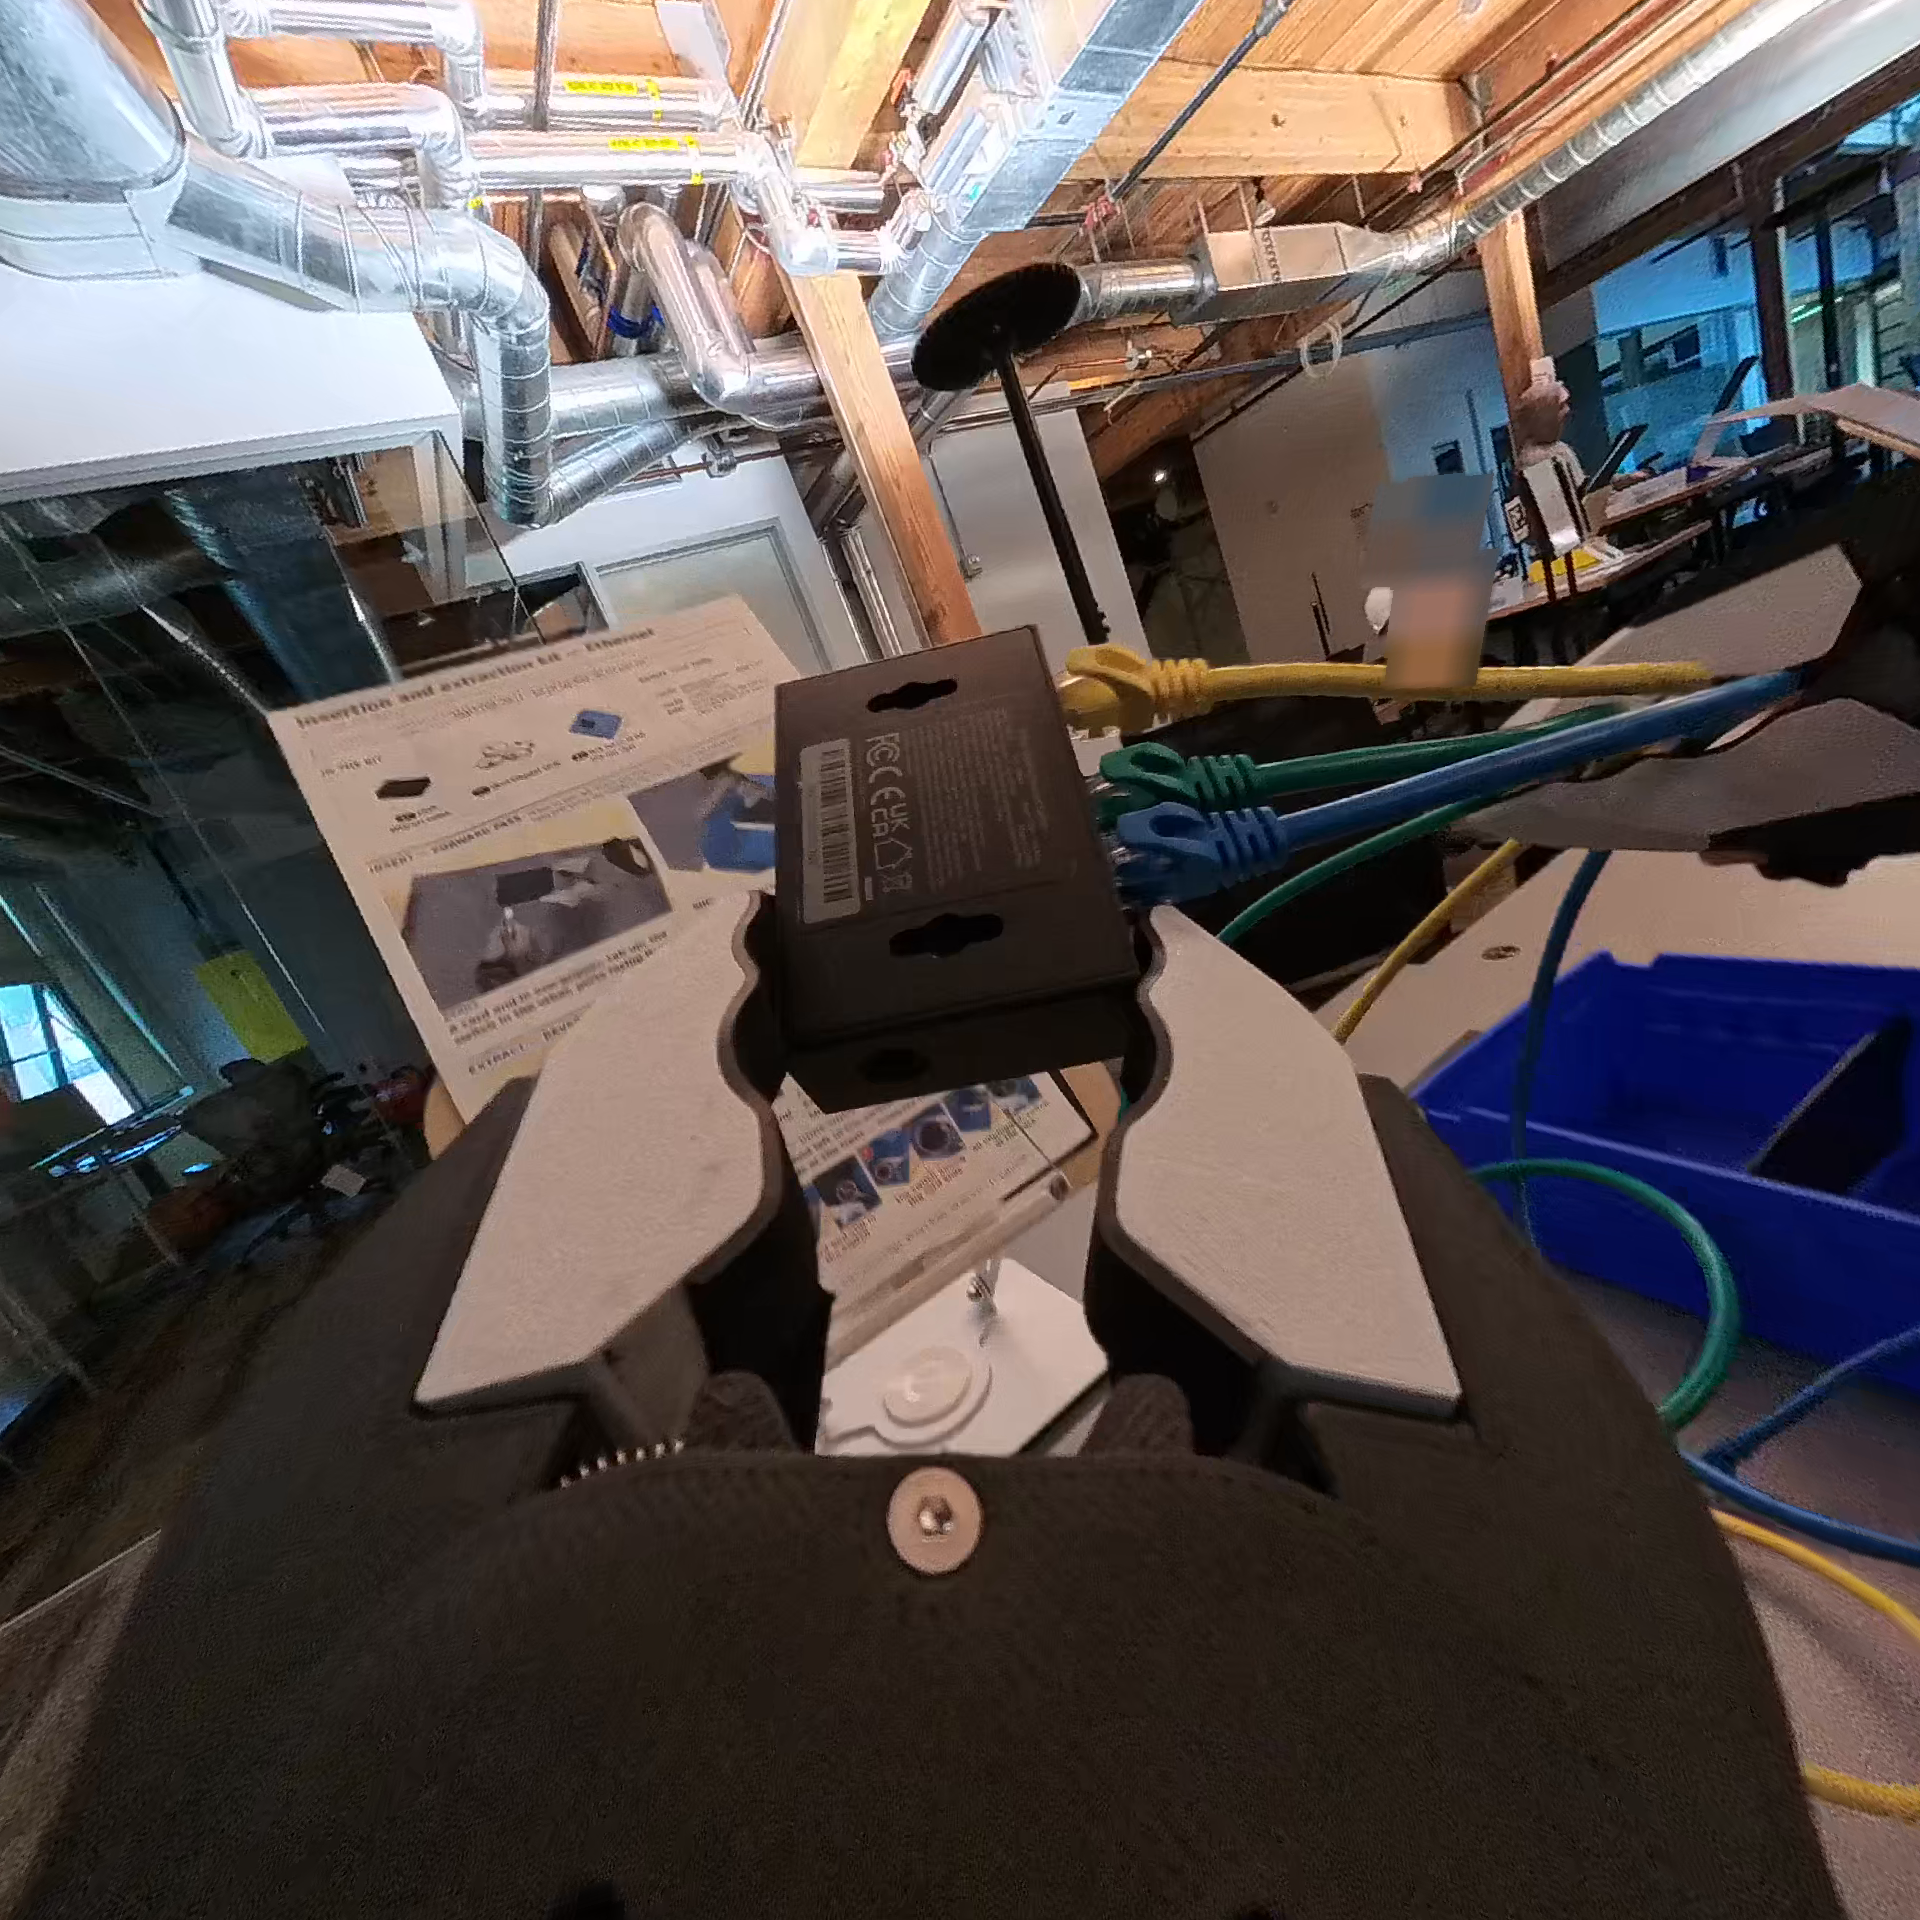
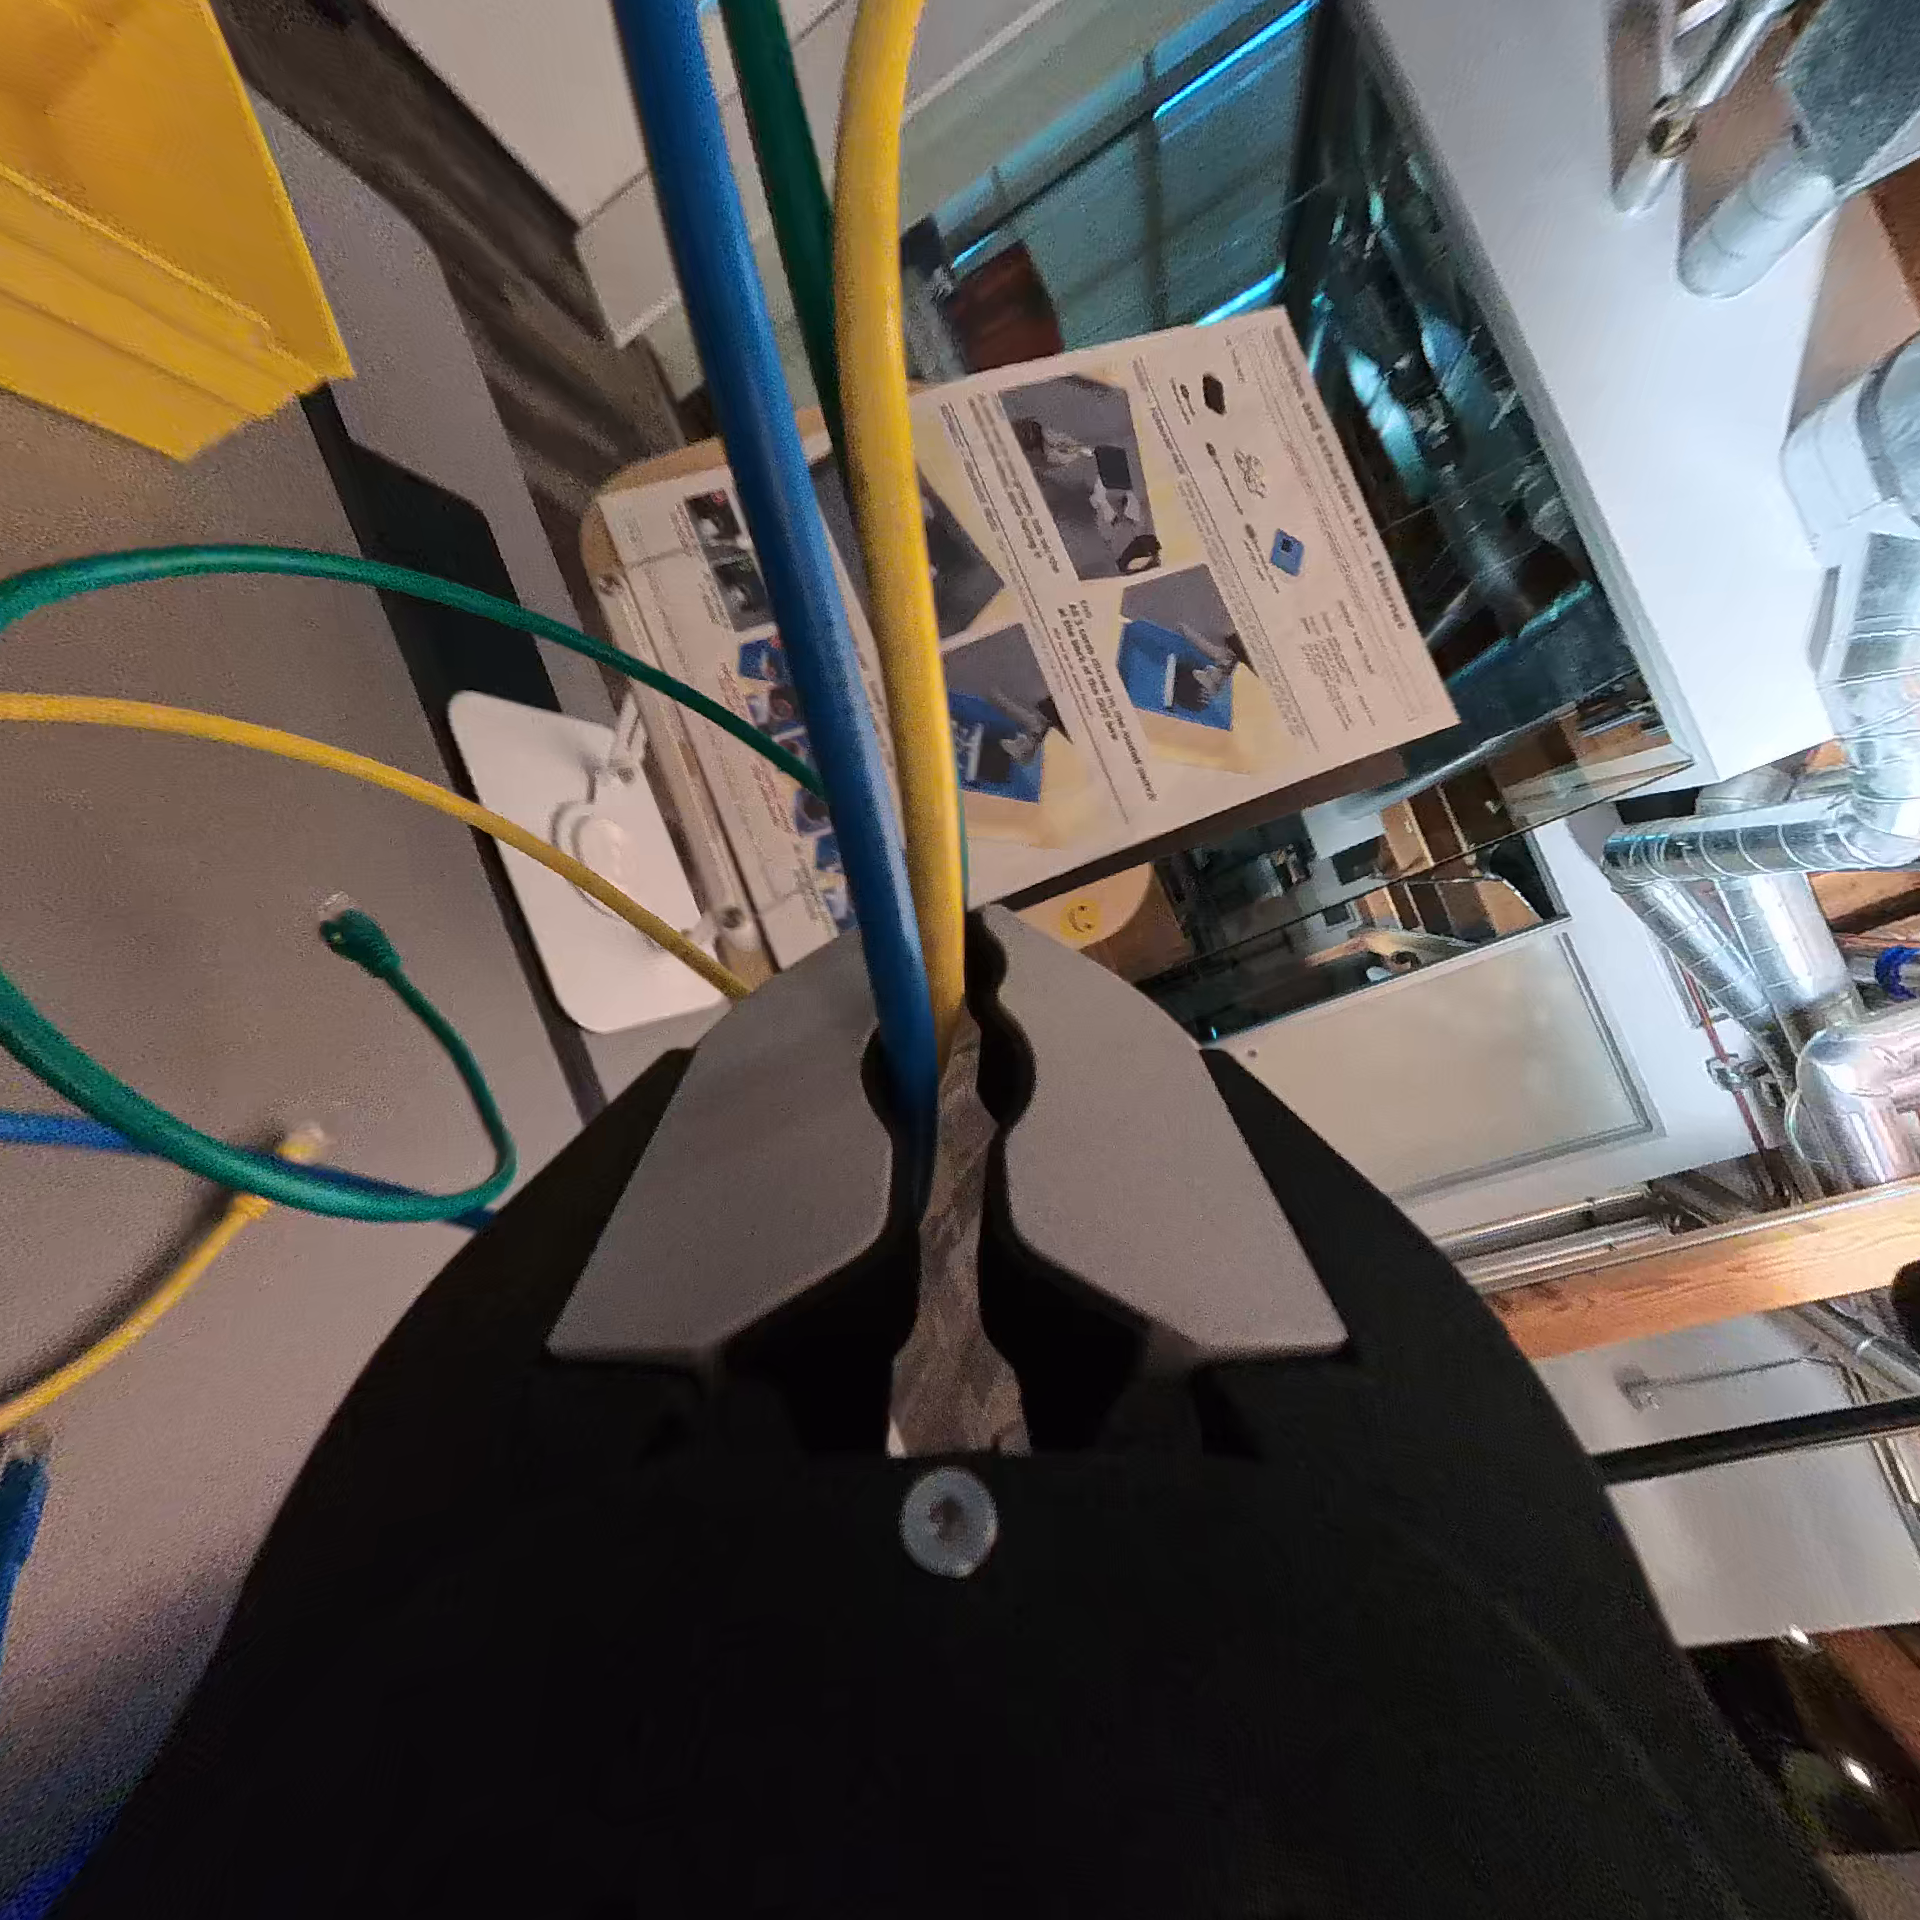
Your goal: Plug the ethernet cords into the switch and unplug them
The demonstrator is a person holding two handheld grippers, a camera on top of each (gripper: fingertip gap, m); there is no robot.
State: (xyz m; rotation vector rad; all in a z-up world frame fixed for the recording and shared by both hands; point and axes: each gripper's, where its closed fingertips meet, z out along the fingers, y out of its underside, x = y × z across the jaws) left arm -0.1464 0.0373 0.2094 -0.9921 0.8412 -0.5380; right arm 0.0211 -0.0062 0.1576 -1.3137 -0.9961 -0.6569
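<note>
My left gripper [image 1: 956,925] is shut on the black switch [image 1: 935,831] and holds it in the air, labelled underside toward the camera. A yellow cord [image 1: 1122,686], a green cord [image 1: 1174,779] and a blue cord [image 1: 1195,847] are plugged into its right side. They run right to my right gripper [image 1: 1849,748]. In the right wrist view my right gripper [image 2: 951,935] is shut on the blue cord [image 2: 810,623] and the yellow cord [image 2: 883,520]. The green cord [image 2: 779,156] passes behind them; I cannot tell if it is gripped.
A blue bin [image 1: 1662,1143] sits on the grey table [image 2: 156,883] at the right. An instruction sheet [image 1: 520,831] stands on a white-based stand [image 2: 582,852]. A yellow bin [image 2: 135,229] is nearby. The cords' loose ends, green [image 2: 358,935], yellow [image 2: 301,1143] and blue [image 2: 21,1486], lie on the table. The grippers' ends are close to 20 cm from one another.
</note>
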